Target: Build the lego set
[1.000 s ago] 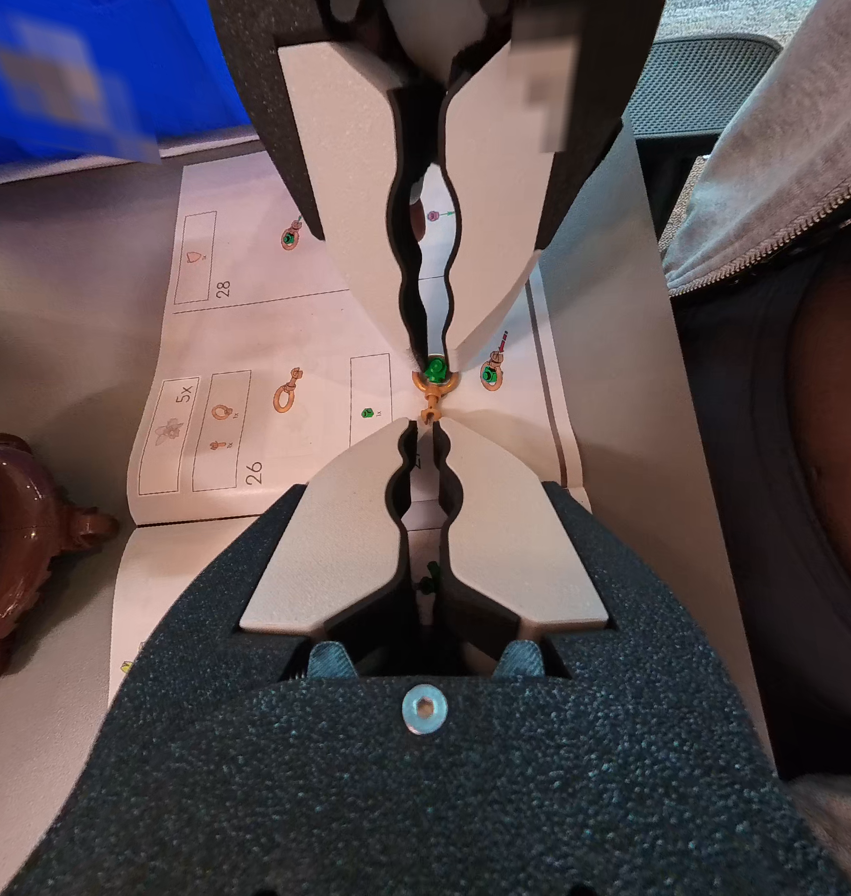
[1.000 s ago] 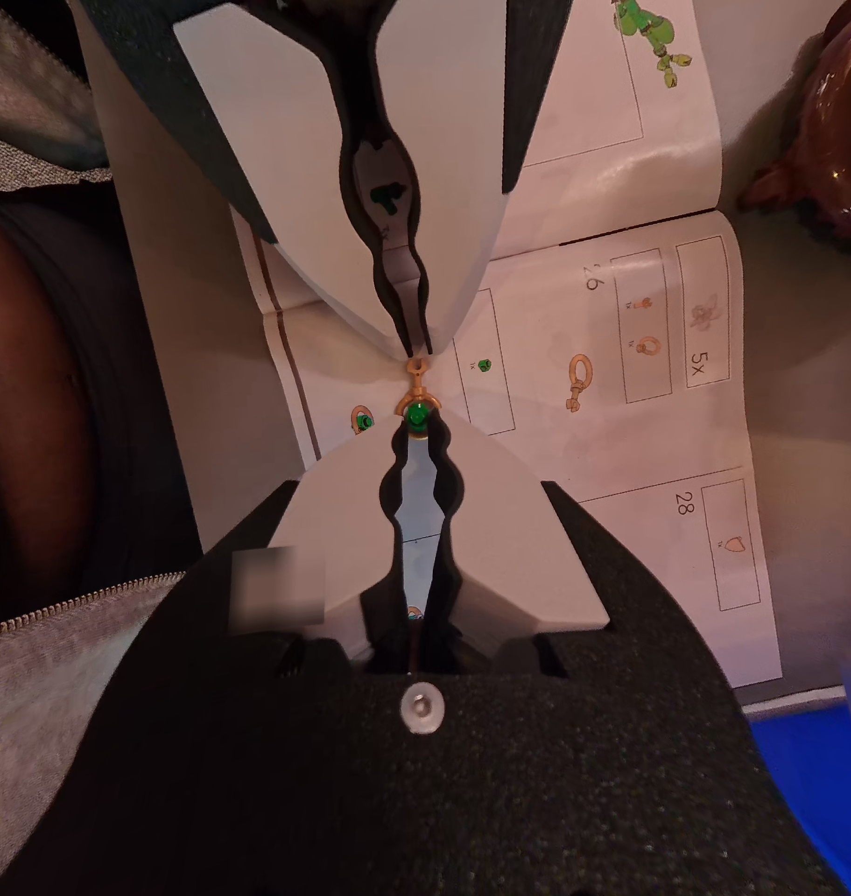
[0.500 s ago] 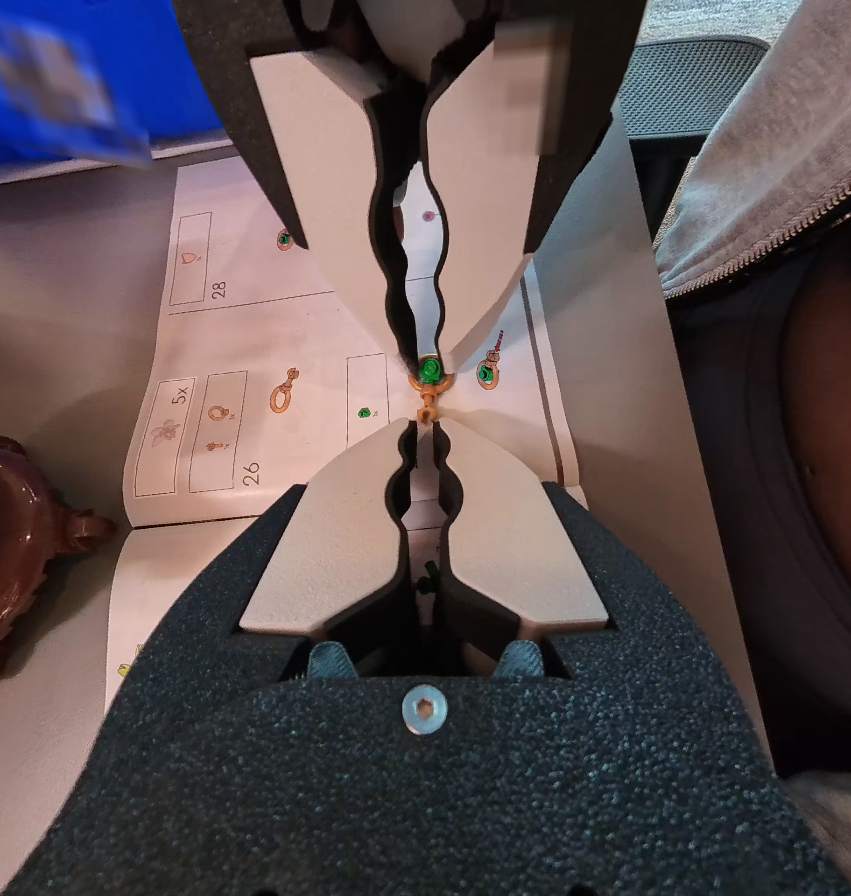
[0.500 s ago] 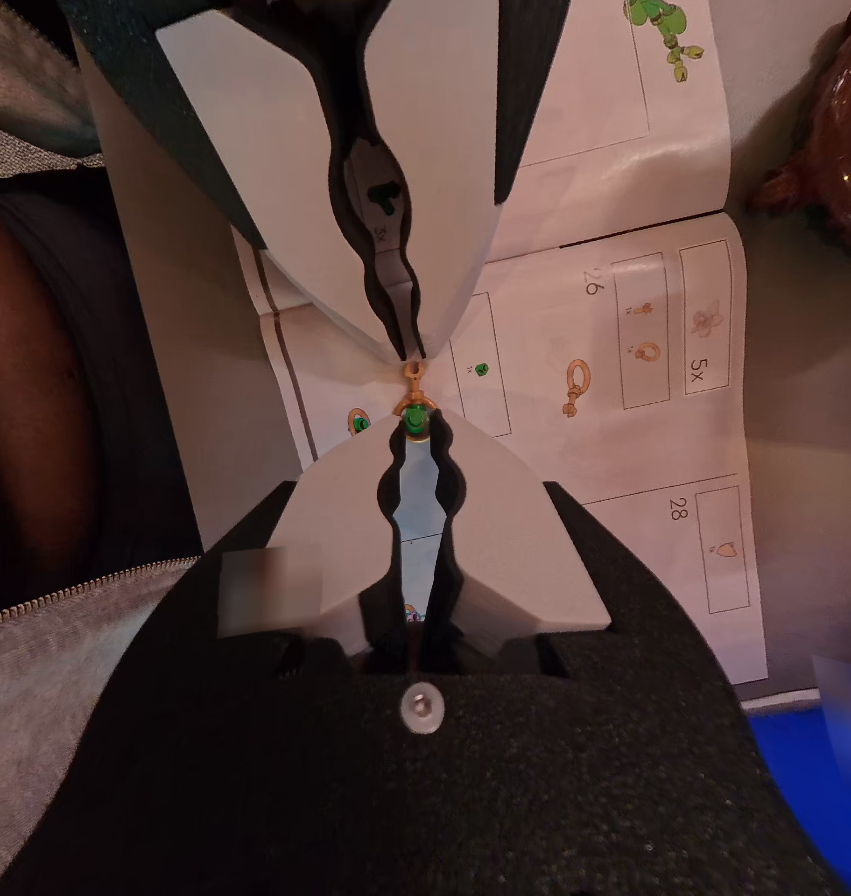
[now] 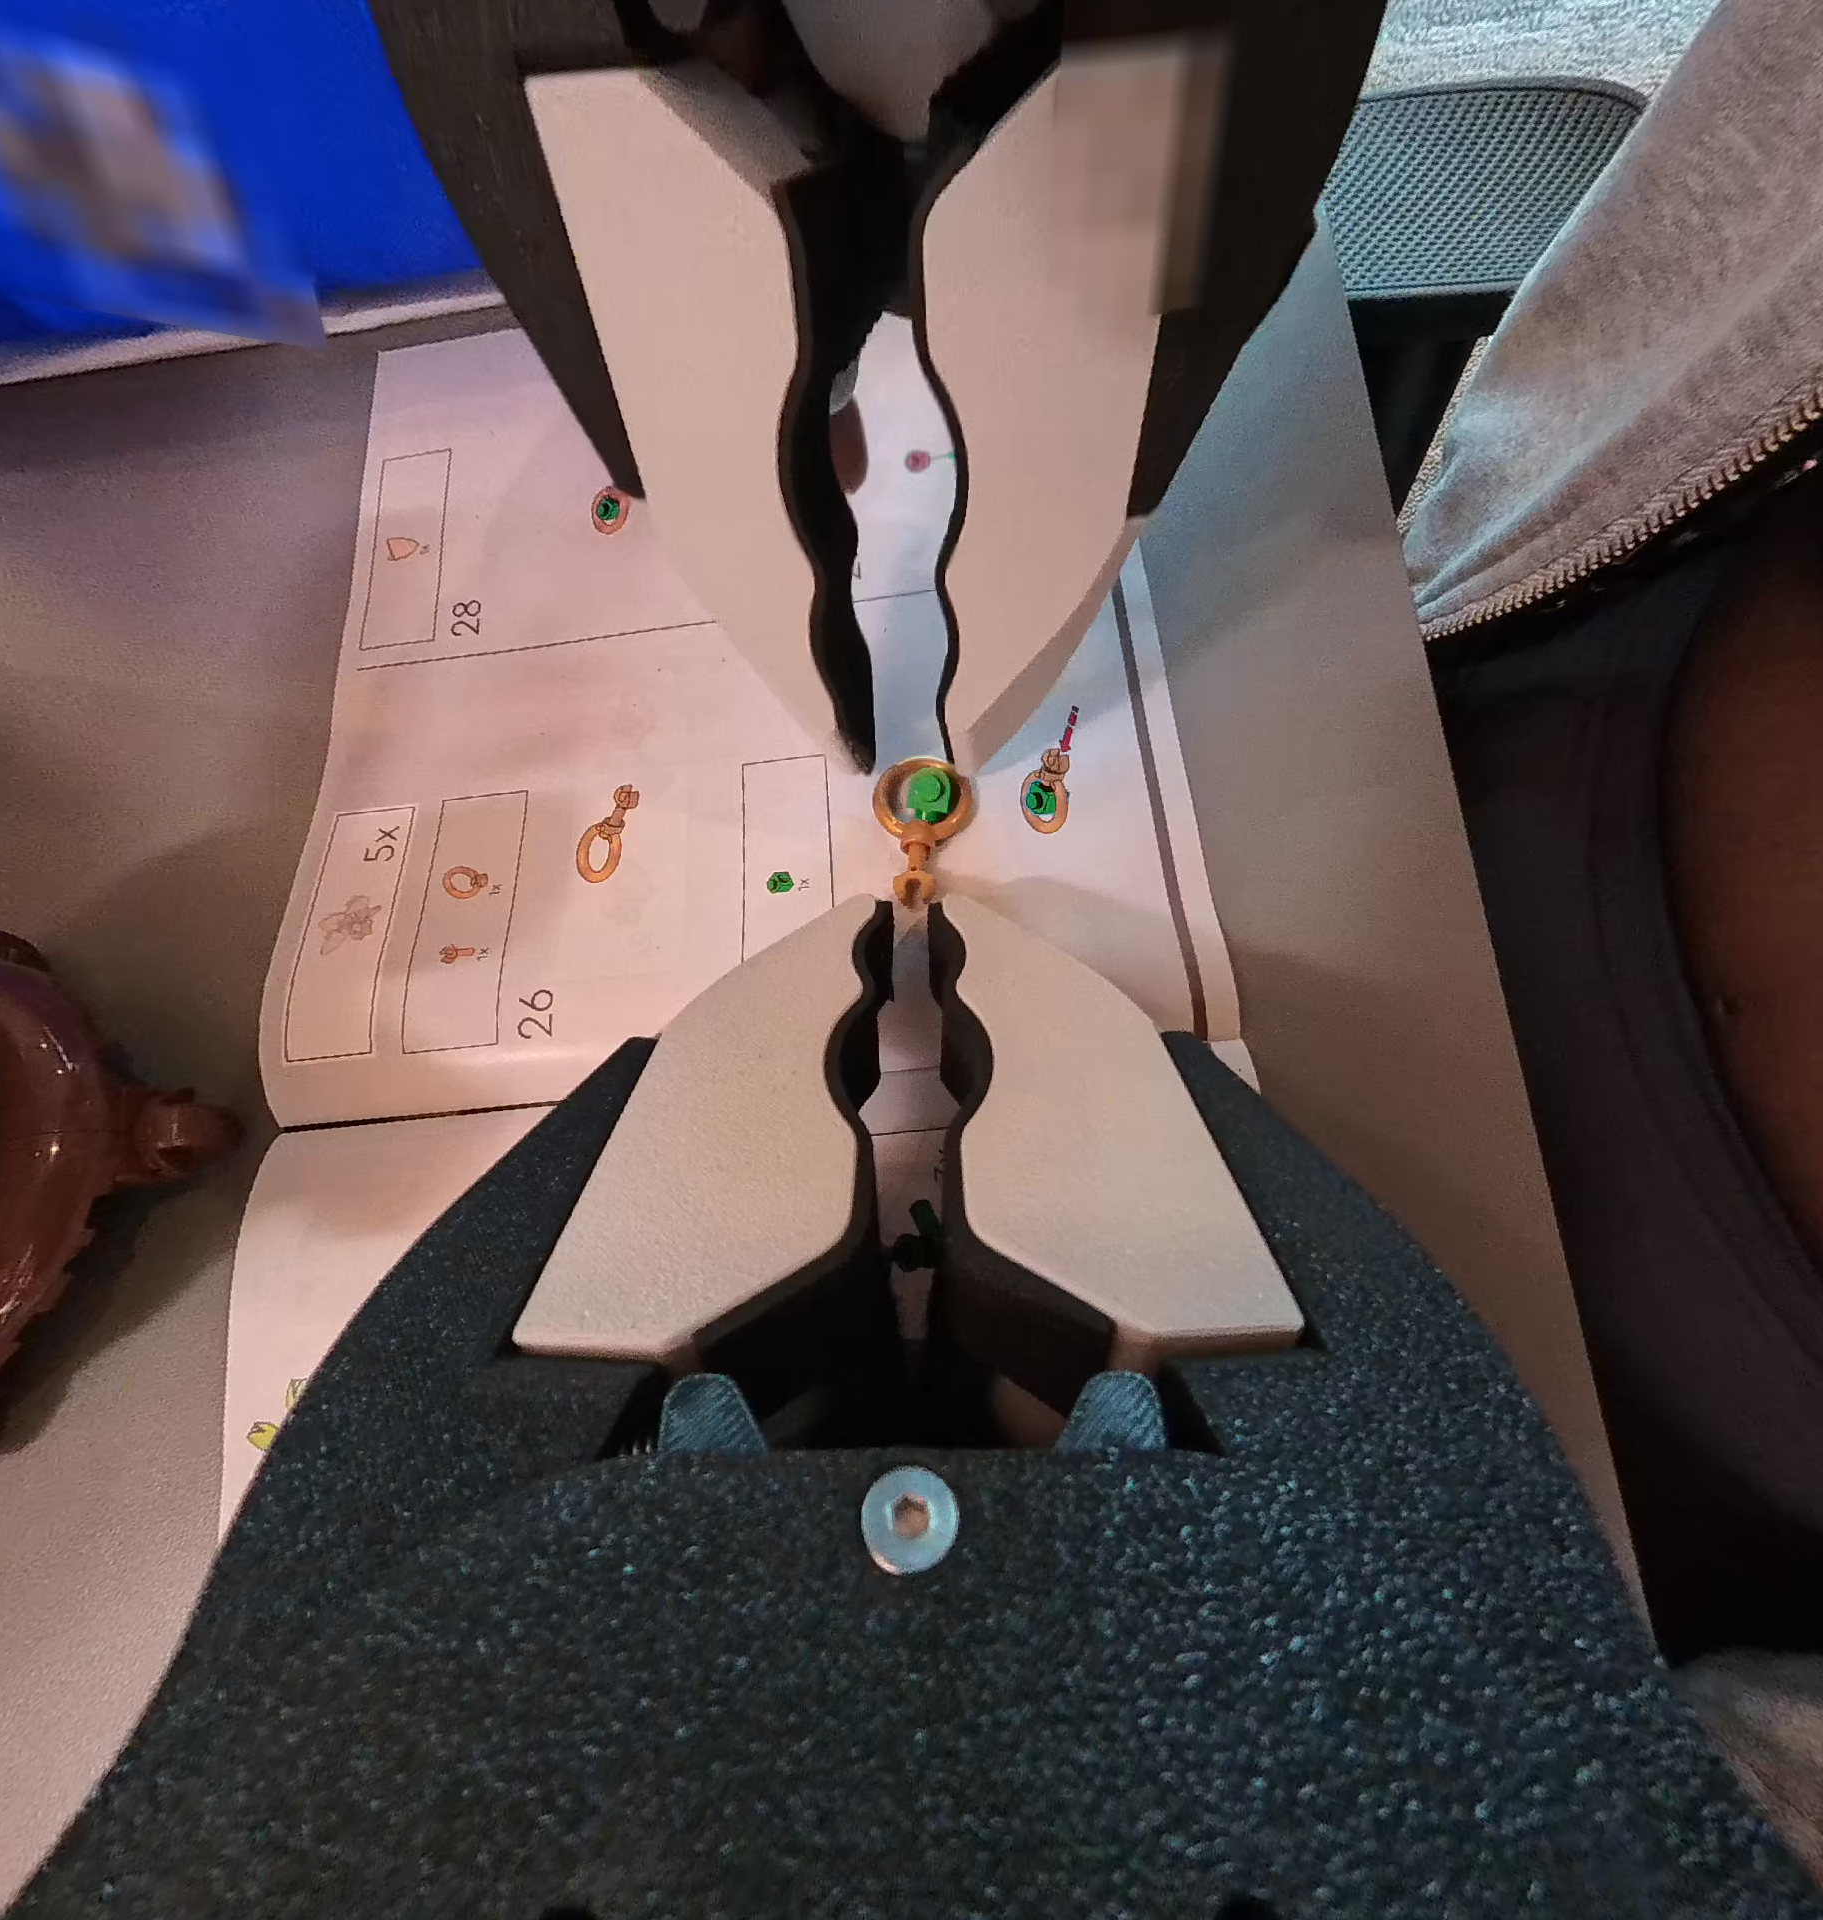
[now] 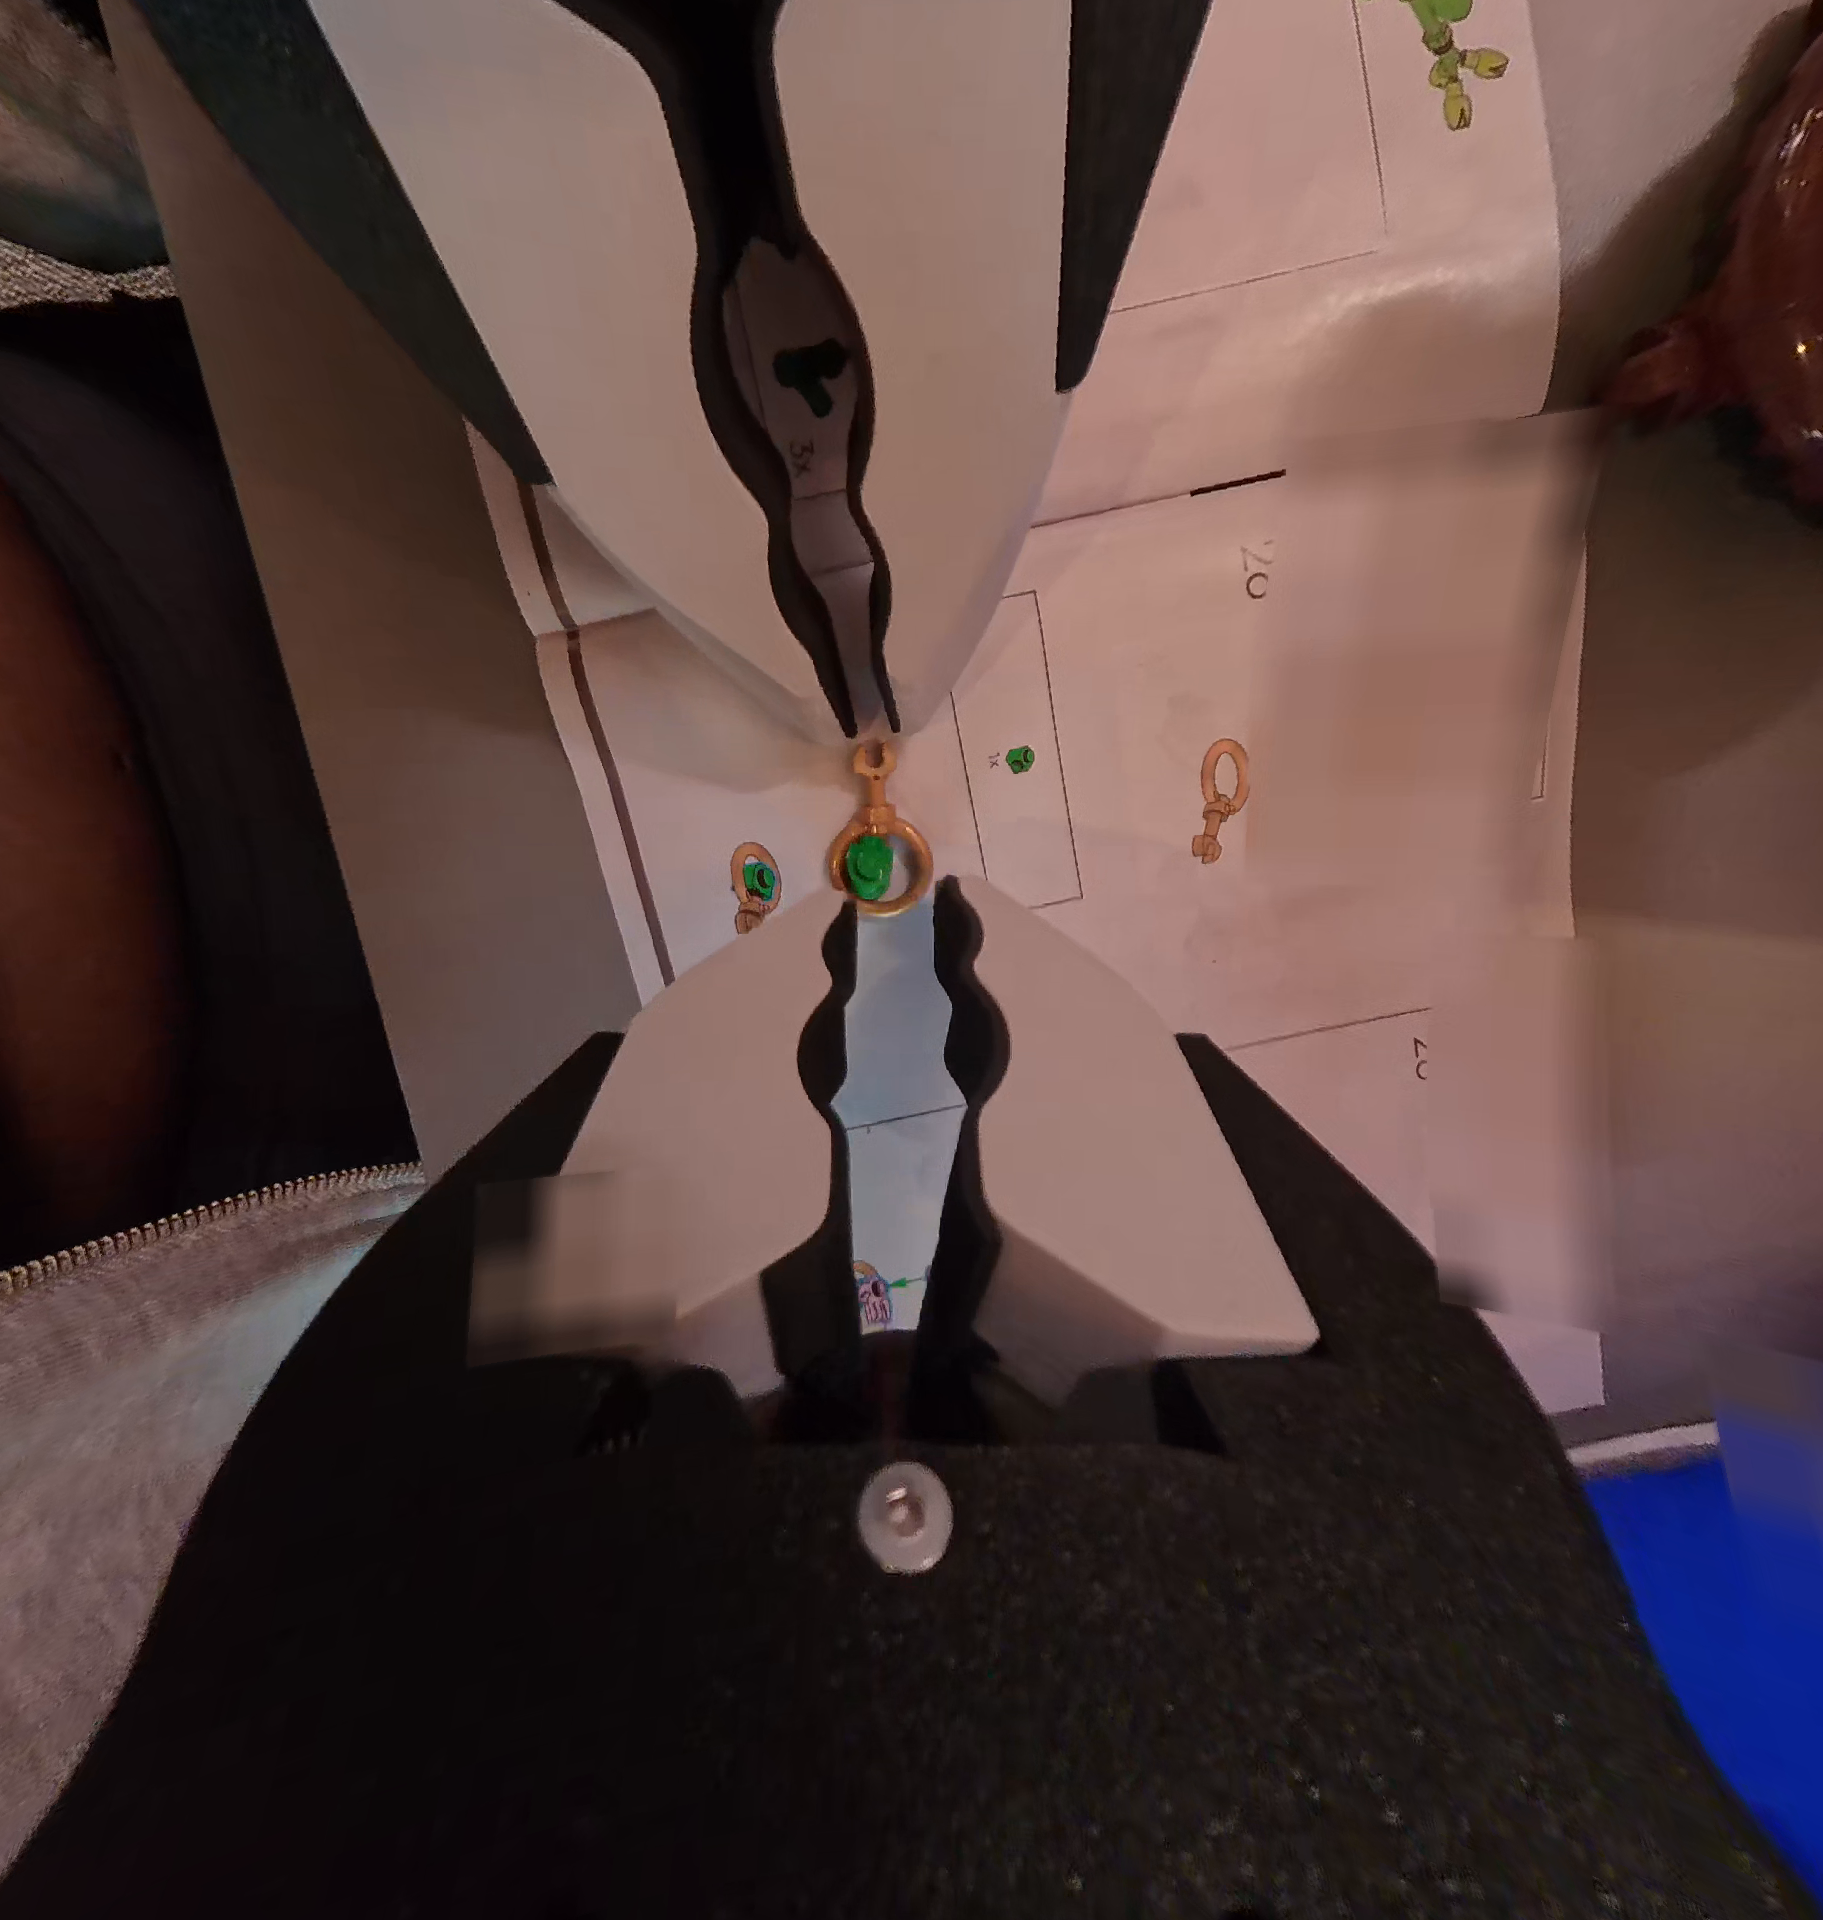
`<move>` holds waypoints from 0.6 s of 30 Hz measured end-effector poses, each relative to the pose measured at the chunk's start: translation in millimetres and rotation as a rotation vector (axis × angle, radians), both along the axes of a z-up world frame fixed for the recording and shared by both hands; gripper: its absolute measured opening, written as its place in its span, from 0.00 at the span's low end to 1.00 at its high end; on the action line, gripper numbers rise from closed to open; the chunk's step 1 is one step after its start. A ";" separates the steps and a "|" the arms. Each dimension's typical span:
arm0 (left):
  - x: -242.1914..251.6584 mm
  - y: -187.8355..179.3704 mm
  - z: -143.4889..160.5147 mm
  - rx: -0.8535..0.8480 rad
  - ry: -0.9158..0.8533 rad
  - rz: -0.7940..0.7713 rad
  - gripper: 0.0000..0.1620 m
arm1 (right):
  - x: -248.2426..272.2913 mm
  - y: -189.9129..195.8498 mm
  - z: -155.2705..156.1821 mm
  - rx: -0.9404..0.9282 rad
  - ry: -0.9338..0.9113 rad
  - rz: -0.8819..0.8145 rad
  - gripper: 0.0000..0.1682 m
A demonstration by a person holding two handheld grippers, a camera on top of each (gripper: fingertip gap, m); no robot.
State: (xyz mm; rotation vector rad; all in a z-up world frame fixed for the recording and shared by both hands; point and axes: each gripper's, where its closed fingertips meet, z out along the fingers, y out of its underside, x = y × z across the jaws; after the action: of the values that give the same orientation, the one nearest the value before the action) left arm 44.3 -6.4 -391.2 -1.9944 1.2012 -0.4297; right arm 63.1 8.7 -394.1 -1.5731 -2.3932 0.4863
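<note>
1. One gold ring piece [image 5: 922,821] hangs between the two grippers above the open instruction booklet [image 5: 574,727], its long axis running from one gripper to the other: ring end towards the right gripper [image 6: 896,904], clip stem towards the left gripper [image 5: 912,914].
2. One green stud [image 5: 928,798] sits inside the ring.
3. The left gripper is clenched on the stem's clip end; the right gripper's fingertips [image 6: 974,914] stand parted, and only the left one seems to touch the ring.
4. One brown glossy object [image 5: 24,1174] sits beside the booklet on the table [image 5: 107,644].
</note>
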 end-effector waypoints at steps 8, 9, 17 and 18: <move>-0.4 0.5 0.9 -0.001 -0.009 0.005 0.04 | -1.5 -4.4 9.7 -0.074 0.119 -0.150 0.03; -0.5 0.5 0.8 0.000 -0.008 0.005 0.04 | -0.3 -2.9 6.8 -0.068 0.119 -0.161 0.03; -0.4 0.4 -0.6 0.001 0.002 0.005 0.04 | 2.5 -3.3 -2.5 -0.084 0.109 -0.189 0.03; -0.3 0.3 -0.7 0.001 0.003 0.005 0.04 | 2.7 -2.8 -2.4 -0.084 0.107 -0.189 0.03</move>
State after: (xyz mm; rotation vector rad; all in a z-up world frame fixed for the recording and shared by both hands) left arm 44.0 -6.1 -391.9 -1.9976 1.1980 -0.4235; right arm 65.8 5.9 -396.4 -1.7409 -2.1456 0.6212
